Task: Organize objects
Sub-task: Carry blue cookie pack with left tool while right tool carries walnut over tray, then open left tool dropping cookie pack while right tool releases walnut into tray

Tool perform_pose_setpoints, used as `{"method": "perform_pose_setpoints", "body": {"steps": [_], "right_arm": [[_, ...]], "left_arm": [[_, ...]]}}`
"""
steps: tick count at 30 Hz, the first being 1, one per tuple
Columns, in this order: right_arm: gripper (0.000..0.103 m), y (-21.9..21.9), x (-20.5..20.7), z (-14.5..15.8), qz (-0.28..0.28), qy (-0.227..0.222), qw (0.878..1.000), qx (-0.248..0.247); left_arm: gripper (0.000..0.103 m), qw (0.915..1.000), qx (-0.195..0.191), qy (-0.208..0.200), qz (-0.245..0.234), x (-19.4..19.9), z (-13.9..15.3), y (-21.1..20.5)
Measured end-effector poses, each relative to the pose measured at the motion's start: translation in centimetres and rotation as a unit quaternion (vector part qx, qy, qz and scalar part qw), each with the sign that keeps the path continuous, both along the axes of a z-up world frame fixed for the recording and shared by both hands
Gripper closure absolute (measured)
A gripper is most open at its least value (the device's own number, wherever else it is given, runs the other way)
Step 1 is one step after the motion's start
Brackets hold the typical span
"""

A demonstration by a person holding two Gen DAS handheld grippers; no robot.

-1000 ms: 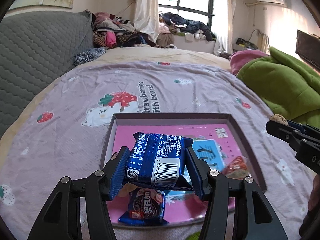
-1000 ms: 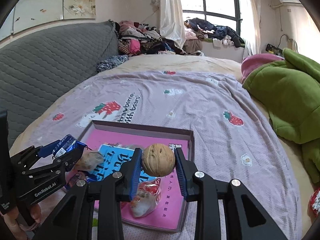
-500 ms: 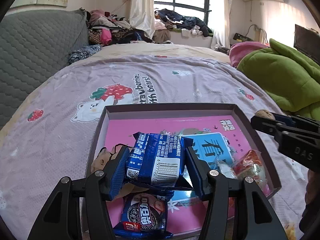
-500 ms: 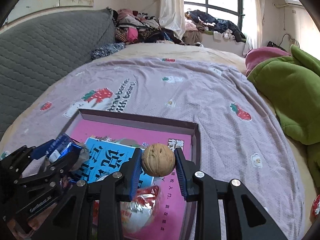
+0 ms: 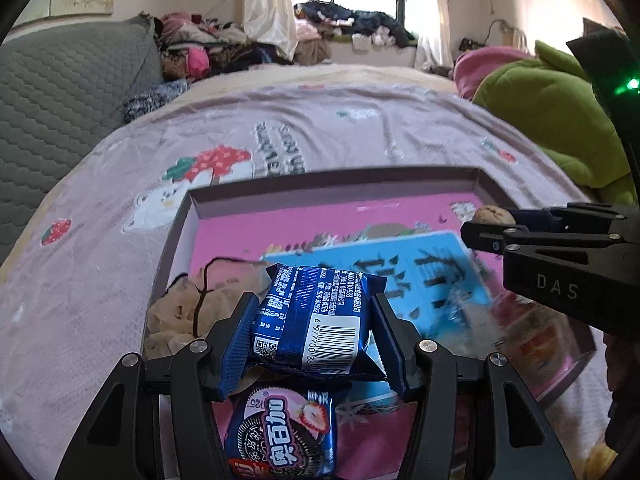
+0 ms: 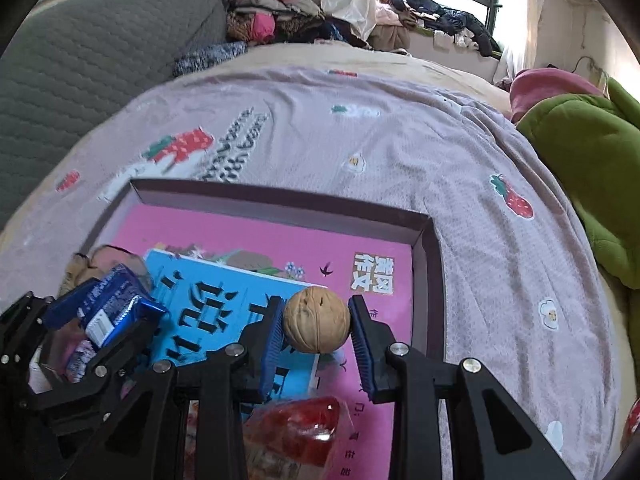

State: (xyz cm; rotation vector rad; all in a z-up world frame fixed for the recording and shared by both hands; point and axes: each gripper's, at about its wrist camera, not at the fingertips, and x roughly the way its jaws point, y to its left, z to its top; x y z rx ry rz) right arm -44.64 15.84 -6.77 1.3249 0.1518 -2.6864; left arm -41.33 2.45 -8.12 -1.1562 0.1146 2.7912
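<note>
Left gripper (image 5: pixel 314 326) clamps blue snack packet (image 5: pixel 316 320) over pink box (image 5: pixel 332 196) on bed, above another cookie pack (image 5: pixel 280 432), while right gripper (image 6: pixel 316 332) pinches walnut (image 6: pixel 316 320) over box's blue booklet (image 6: pixel 208 312).

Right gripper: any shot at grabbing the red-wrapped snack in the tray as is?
Probably not. The right gripper is shut on a walnut, so its jaws are occupied. The red-wrapped snack lies uncovered in the tray just beneath it.

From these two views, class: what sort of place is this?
Most likely a lived-in bedroom: a bed under a strawberry-print sheet, a quilted grey headboard, and clothes heaped below the window.
</note>
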Motion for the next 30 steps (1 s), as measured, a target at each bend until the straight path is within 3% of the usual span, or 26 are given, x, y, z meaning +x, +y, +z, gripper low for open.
{"method": "perform_pose_setpoints", "body": {"steps": [15, 21, 30], "right_arm": [[0.069, 0.5, -1.5, -1.7, -0.024, -0.046, 0.999, 0.012], [0.058, 0.7, -1.1, -0.5, -0.028, -0.036, 0.999, 0.015], [0.054, 1.1, 0.9, 2.8, -0.029, -0.006, 1.0, -0.004]], "left_arm": [[0.044, 0.9999, -0.006, 0.007, -0.005, 0.1, 0.0, -0.1], [0.043, 0.9993, 0.015, 0.022, -0.027, 0.8, 1.2, -0.2], [0.042, 0.9982, 0.033, 0.031, -0.04, 1.7, 2.7, -0.3]]}}
